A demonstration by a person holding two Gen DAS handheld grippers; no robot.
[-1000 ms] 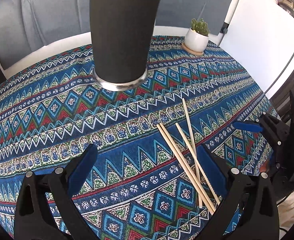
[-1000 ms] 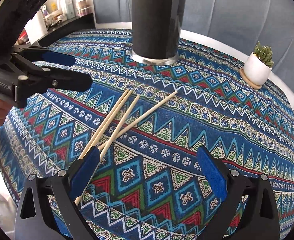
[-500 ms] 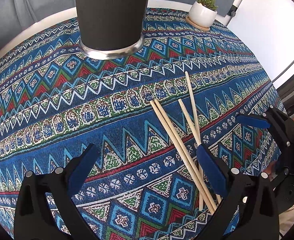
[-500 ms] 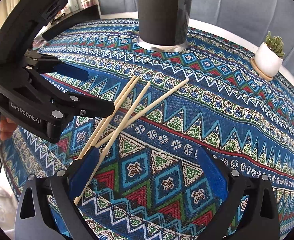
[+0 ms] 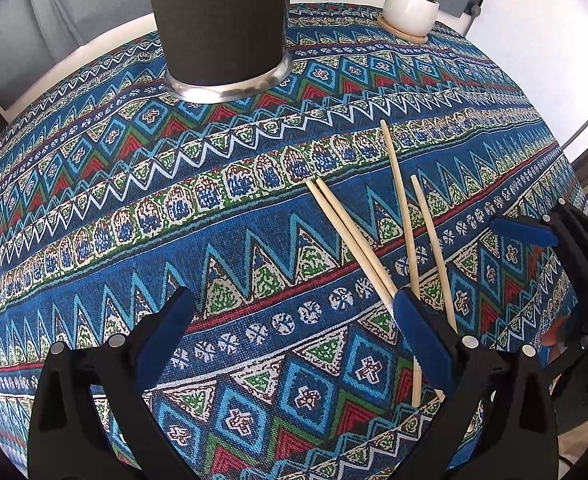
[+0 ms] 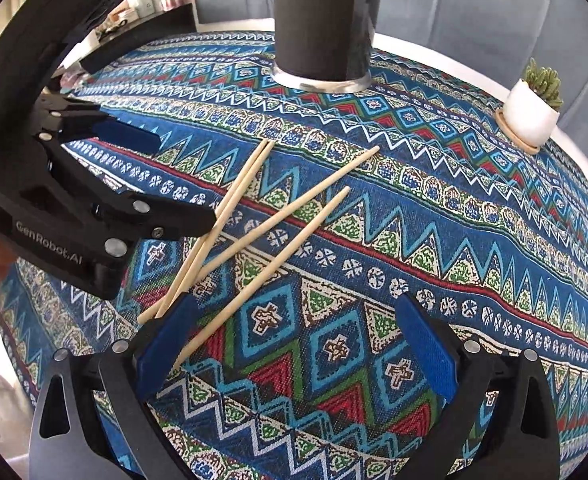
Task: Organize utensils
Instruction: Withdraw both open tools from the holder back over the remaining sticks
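Both tools are spread wide and holding nothing: left tool [image 5: 294, 320] and right tool [image 6: 294, 320] hover low over the patterned counter [image 5: 174, 216]. Four chopsticks [image 6: 254, 232] lie loose between them, black utensil holder [image 5: 218, 20] standing further back.

Four chopsticks [image 5: 403, 236] on patterned cloth [image 5: 214, 240], possibly touching open left hand-held gripper [image 5: 294, 316]

Left gripper [image 6: 174, 184]: black body, blue-padded jaws, silver screws (white "GenRobot.AI" marking); right gripper [image 6: 294, 344] alike.
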